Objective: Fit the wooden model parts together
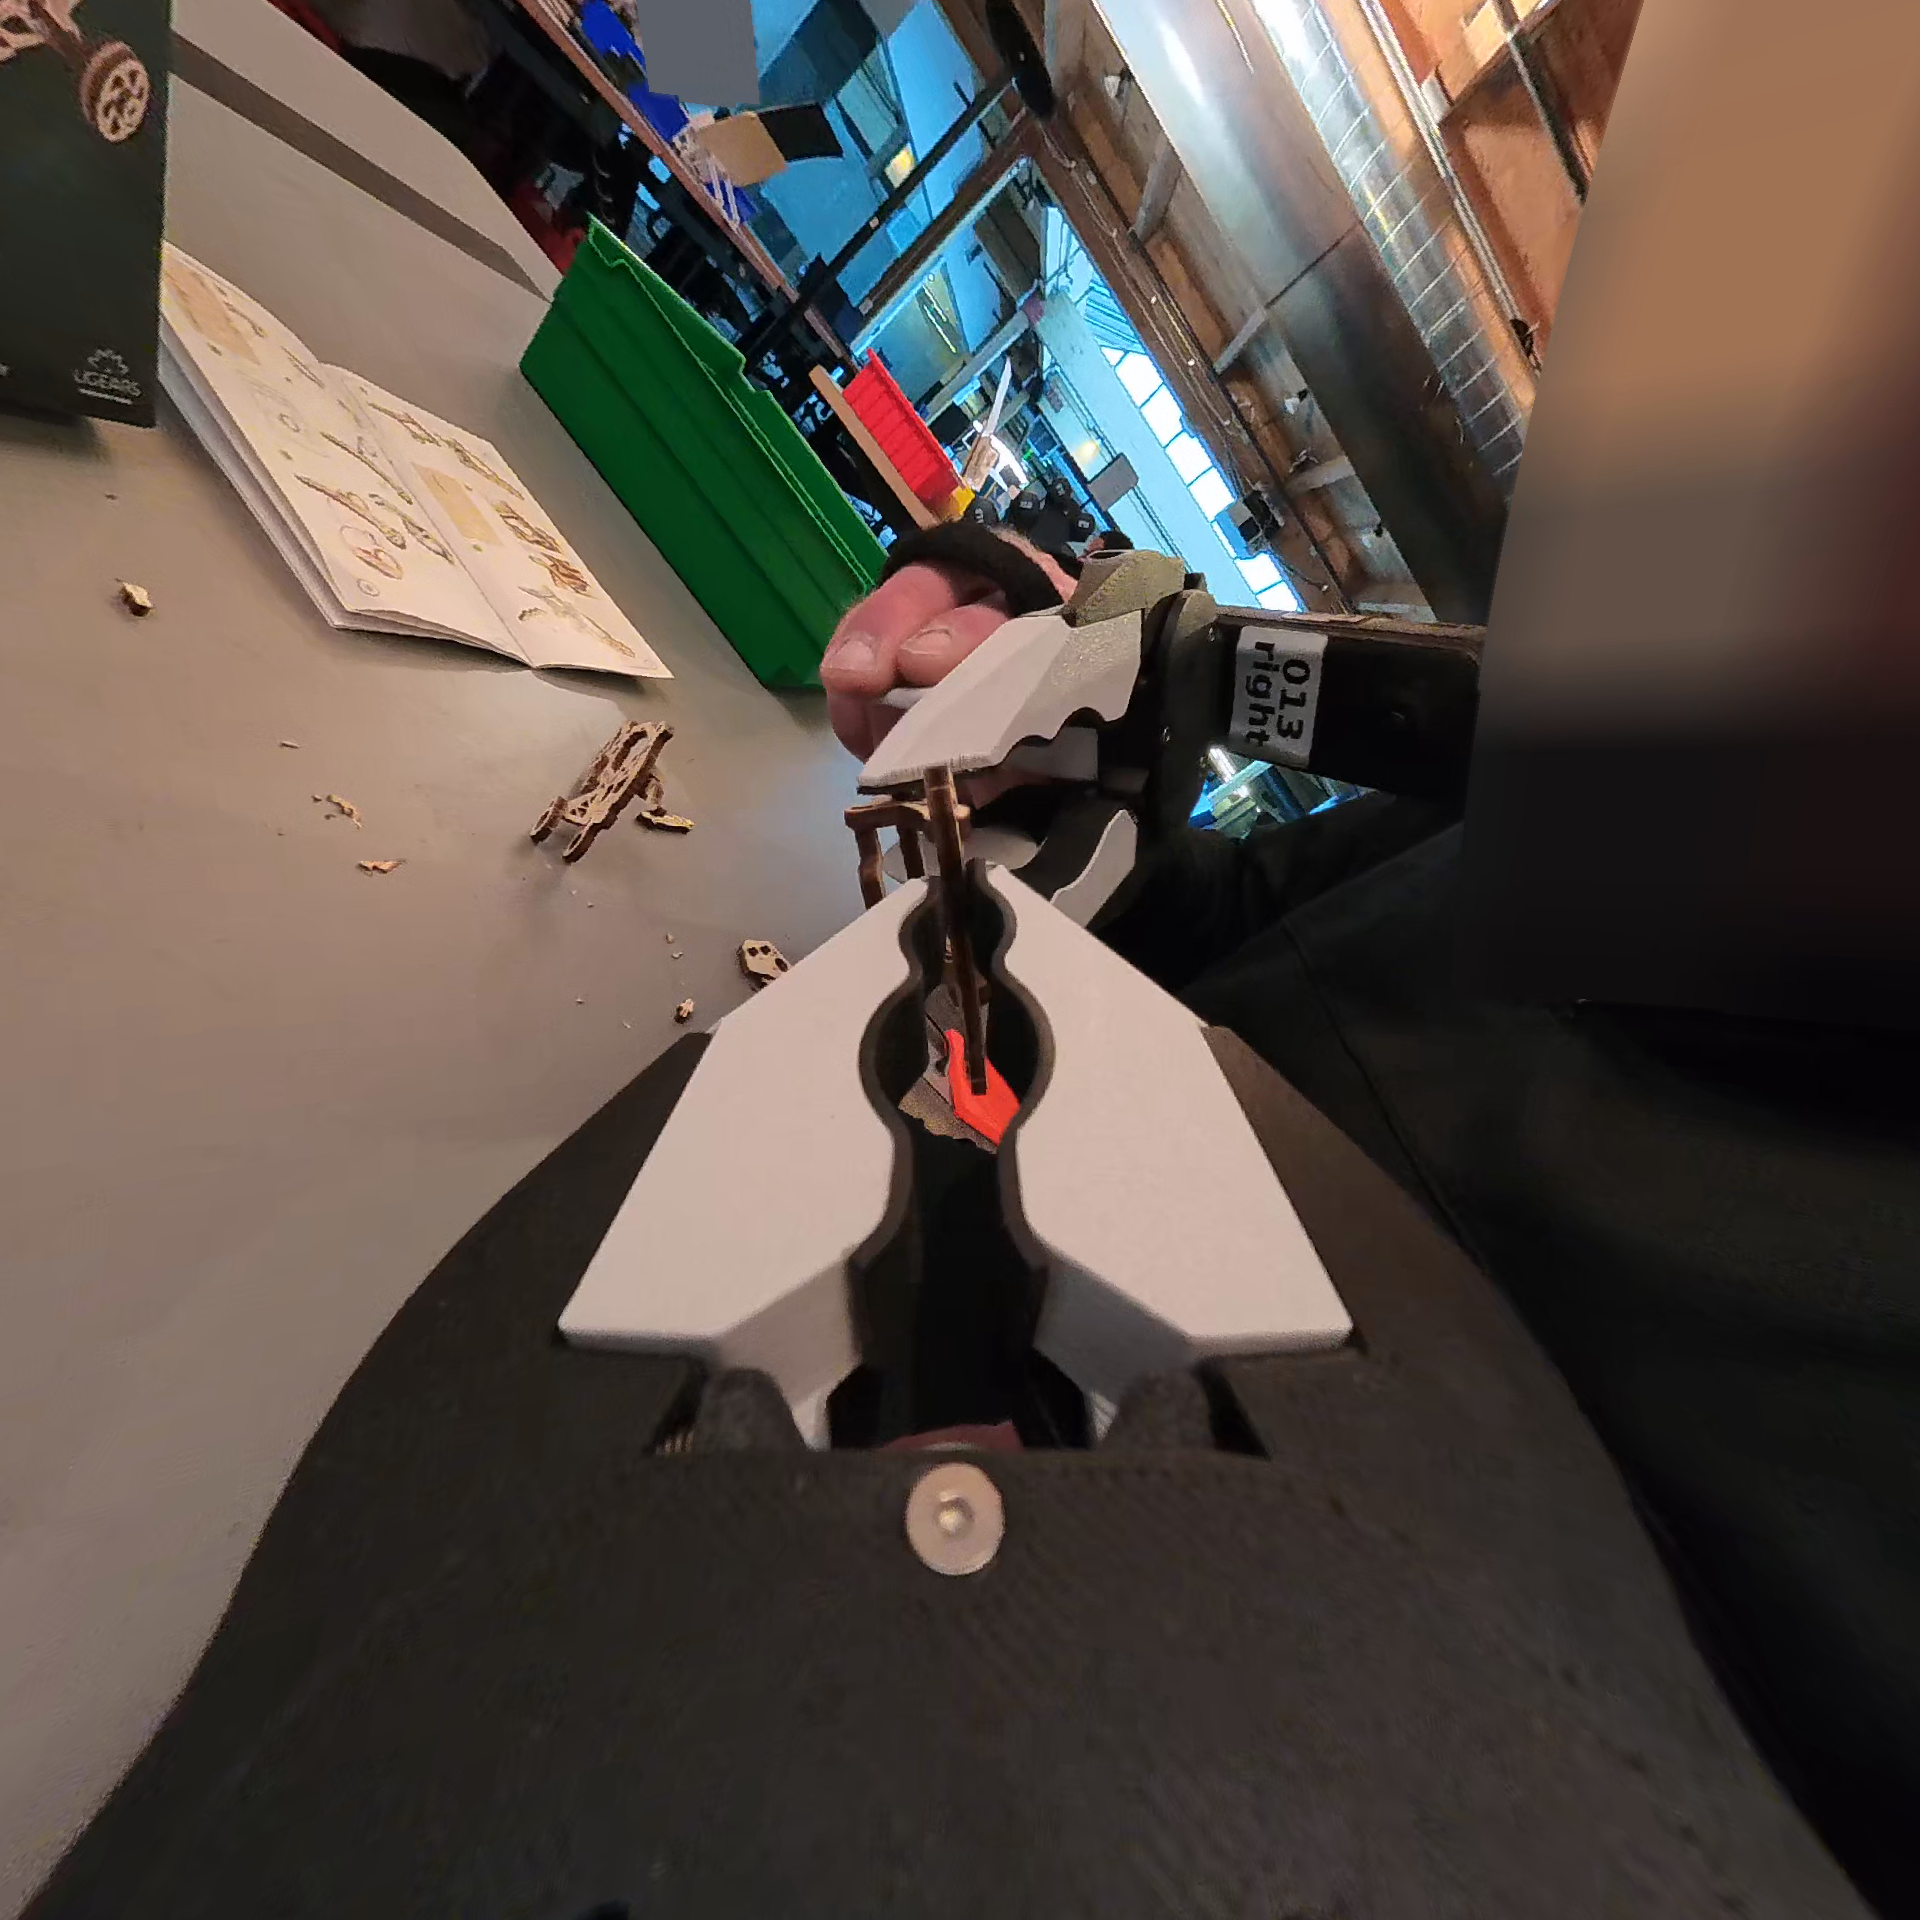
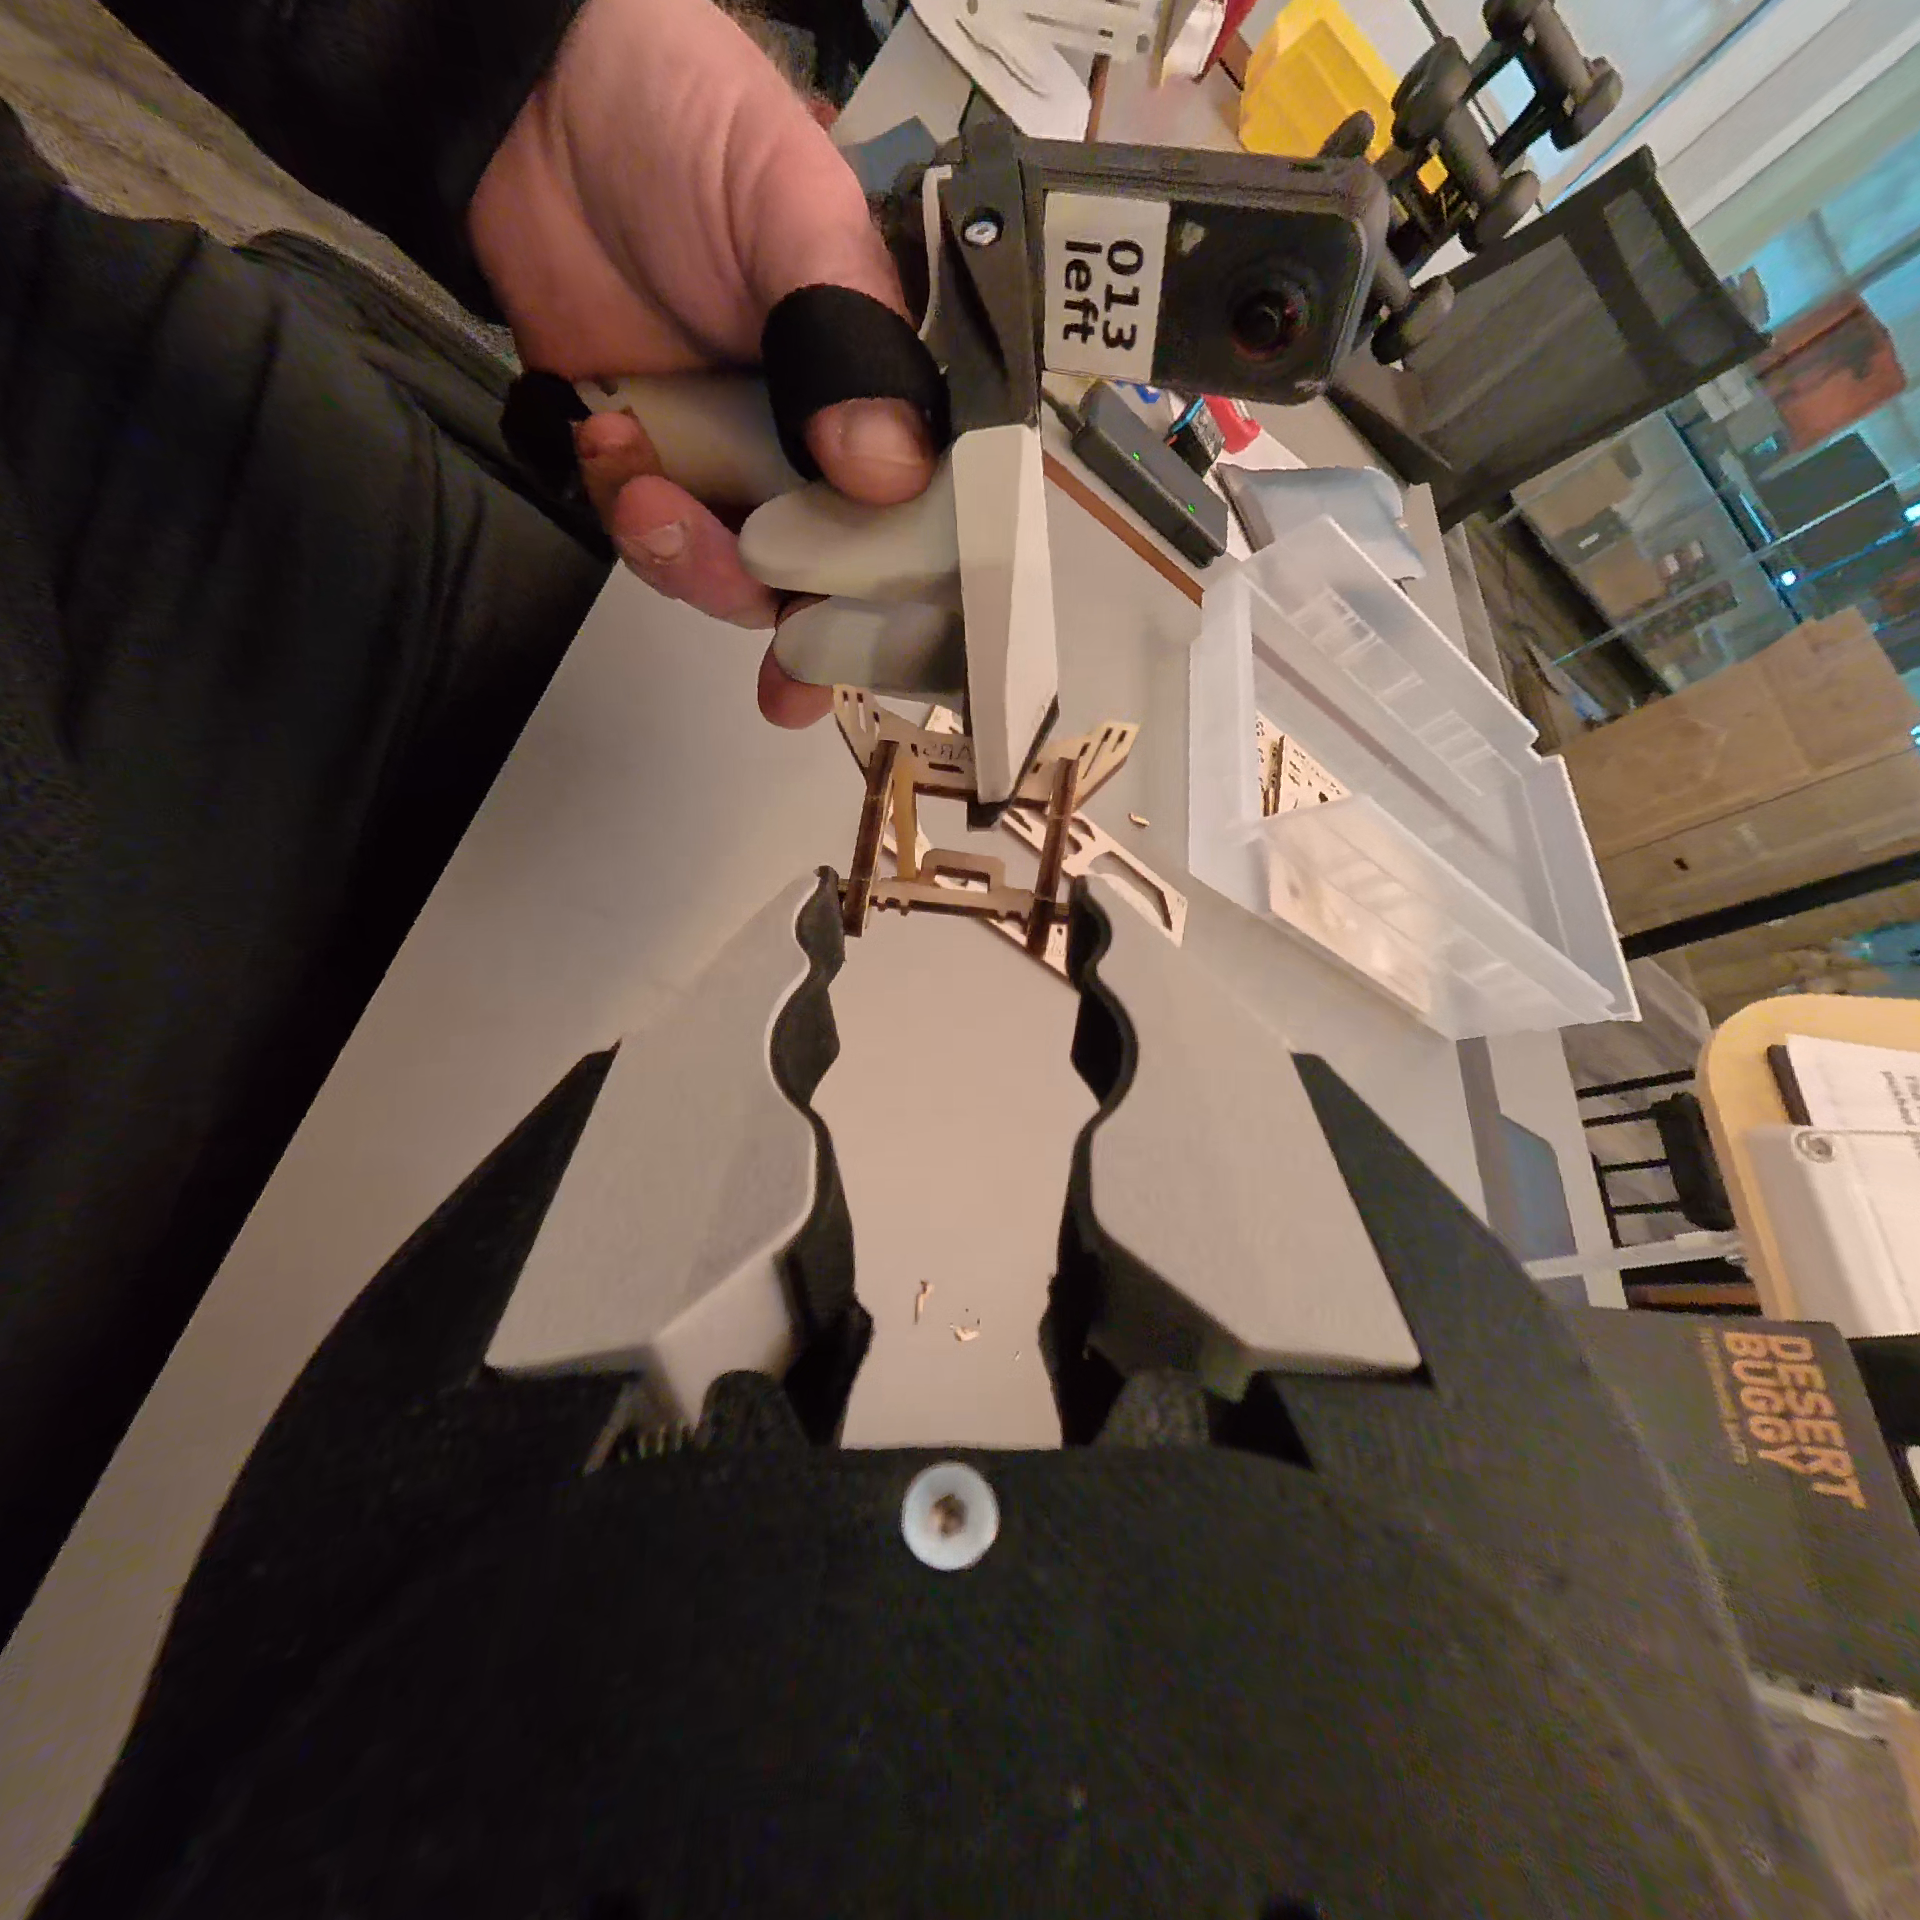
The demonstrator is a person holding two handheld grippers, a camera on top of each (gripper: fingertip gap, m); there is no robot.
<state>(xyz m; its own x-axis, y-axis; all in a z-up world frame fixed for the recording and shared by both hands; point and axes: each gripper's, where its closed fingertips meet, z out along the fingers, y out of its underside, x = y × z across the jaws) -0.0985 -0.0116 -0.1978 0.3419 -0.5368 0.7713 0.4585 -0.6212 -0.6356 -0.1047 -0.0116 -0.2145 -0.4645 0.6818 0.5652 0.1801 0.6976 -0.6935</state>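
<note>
While the wooden model frame (image 2: pixel 961 862) is held above the desk (image 2: pixel 665 790), it is spanned by the right hand-held gripper (image 2: pixel 961 899), clamped across both side plates, so the left hand-held gripper (image 1: pixel 951 894), clenched on 1 thin upright part (image 1: pixel 948 831), can press it home

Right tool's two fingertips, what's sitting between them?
The wooden frame spans the right tool, fingertip to fingertip, in the right wrist view; behind it is bare table.
</note>
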